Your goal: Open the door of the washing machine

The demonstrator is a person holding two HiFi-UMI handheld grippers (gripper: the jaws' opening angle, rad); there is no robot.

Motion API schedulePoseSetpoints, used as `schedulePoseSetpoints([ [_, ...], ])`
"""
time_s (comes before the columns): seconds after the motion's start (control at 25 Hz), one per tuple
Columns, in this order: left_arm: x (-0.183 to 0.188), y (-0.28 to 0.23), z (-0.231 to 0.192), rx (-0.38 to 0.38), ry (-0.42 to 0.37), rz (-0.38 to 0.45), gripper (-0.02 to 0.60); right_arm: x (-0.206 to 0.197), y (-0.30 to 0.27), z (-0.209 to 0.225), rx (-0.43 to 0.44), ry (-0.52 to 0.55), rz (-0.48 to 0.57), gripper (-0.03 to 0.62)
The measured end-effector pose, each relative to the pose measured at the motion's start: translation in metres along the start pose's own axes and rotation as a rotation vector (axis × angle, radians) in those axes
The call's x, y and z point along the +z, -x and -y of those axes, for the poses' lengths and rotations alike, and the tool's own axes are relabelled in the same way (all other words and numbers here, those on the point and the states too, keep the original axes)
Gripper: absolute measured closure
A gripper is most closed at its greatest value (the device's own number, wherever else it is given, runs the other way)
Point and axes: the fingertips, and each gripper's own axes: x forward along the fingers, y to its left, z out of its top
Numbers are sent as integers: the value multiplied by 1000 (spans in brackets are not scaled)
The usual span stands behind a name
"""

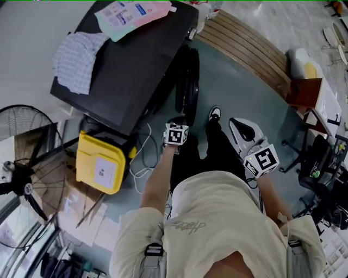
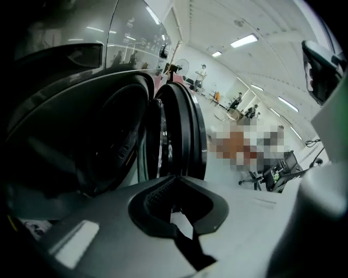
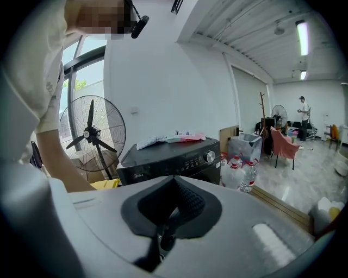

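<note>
Floor (image 1: 244, 103) grey beside black washing machine (image 1: 136, 59)

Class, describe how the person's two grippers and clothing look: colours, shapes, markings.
The left gripper and right gripper have pale grey bodies with black ribbed pads. Each carries a white cube bearing black square markers. The person wears a cream short-sleeved T-shirt and grey harness straps.

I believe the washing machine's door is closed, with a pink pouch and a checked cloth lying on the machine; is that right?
Not quite: the door stands open, as the left gripper view shows. The pink pouch and the checked cloth do lie on the washing machine.
</note>
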Motion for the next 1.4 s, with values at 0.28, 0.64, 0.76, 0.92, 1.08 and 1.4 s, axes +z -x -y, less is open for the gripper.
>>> schedulePoseSetpoints([
  [0.28,34,-5,14,-34,-71,6,569,7,1,18,28,-7,37,592],
  [0.64,40,-19,33,-15,-33,-44,569,-3,30,89,-23,-75,42,592],
  [0.76,39,-24,43,-10,-55,-87,569,-8,36,112,-33,-118,54,592],
  [0.92,43,-37,65,-14,-84,-132,566,-8,41,140,-37,-158,77,593],
  [1.08,49,-48,89,-16,-127,-184,565,-4,47,167,-43,-188,105,592],
  [1.4,88,-75,131,-59,-131,-186,563,-12,64,222,-71,-230,125,592],
])
